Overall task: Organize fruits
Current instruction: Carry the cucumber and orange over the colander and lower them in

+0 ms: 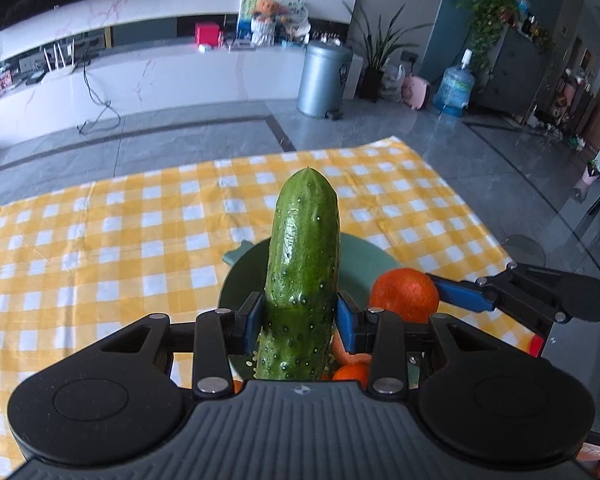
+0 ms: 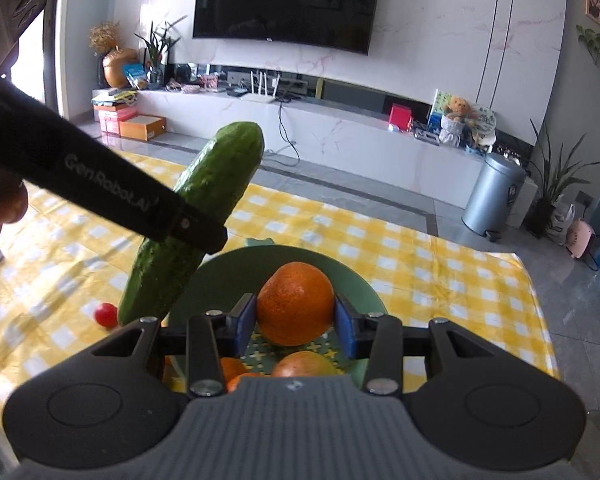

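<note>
Clearly, through the left wrist view the left claw [image 1: 298,320] grips a cucumber [image 1: 304,260] above the green bowl [image 1: 356,256]. From the right wrist view the right claw [image 2: 296,320] clamps an orange [image 2: 296,302] over that bowl; lift both steadily, keeping them apart.

The cucumber [image 1: 302,268] loses its lower end behind the left gripper's [image 1: 296,322] body. The plate [image 2: 352,280] is half covered by the orange [image 2: 296,304] and right gripper [image 2: 296,320]. Fruit beneath shows only in slivers. A hand [image 2: 0,208] is cut off at the left edge.
</note>
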The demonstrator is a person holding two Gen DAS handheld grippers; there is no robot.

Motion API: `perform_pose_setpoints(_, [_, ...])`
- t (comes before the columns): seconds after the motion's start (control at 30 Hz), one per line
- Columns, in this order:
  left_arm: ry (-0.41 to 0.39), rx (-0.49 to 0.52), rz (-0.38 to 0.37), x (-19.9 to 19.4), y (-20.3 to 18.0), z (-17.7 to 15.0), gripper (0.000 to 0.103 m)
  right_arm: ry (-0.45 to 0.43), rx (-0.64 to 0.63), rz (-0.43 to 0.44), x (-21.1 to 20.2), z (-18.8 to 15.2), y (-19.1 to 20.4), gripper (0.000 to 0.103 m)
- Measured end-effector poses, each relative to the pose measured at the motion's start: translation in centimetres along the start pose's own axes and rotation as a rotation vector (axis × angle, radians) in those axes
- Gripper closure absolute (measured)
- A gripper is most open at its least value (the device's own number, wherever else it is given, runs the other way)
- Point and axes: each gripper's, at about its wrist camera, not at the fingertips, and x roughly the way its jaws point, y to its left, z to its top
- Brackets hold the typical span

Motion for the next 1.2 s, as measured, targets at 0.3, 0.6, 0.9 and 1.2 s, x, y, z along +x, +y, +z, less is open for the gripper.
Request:
perform_pose_setpoints(0.3, [0.042, 0.000, 0.004, 2.8, 0.3, 0.2, 0.060, 0.070, -0.029, -0.029, 4.3, -0.3, -0.7, 0.063])
perform_pose_setpoints(0.6, [0.041, 0.017, 0.047, 5.4, 0.2, 0.2, 0.061, 0.089, -0.043, -0.038, 6.1, -0.1, -0.9, 0.064])
perform_pose_setpoints(0.9, [0.049, 0.072, 0.078, 7.1, 0.1, -0.2, 0.061, 0.130, -0.008, -0.026, 7.8, -0.6, -1.3, 0.064])
perform_pose_setpoints(1.2, [0.063, 0.132, 0.089, 7.2, -0.7, -0.9, 0.054, 0.175, 0.010, -0.020, 9.1, -1.3, -1.4, 0.063])
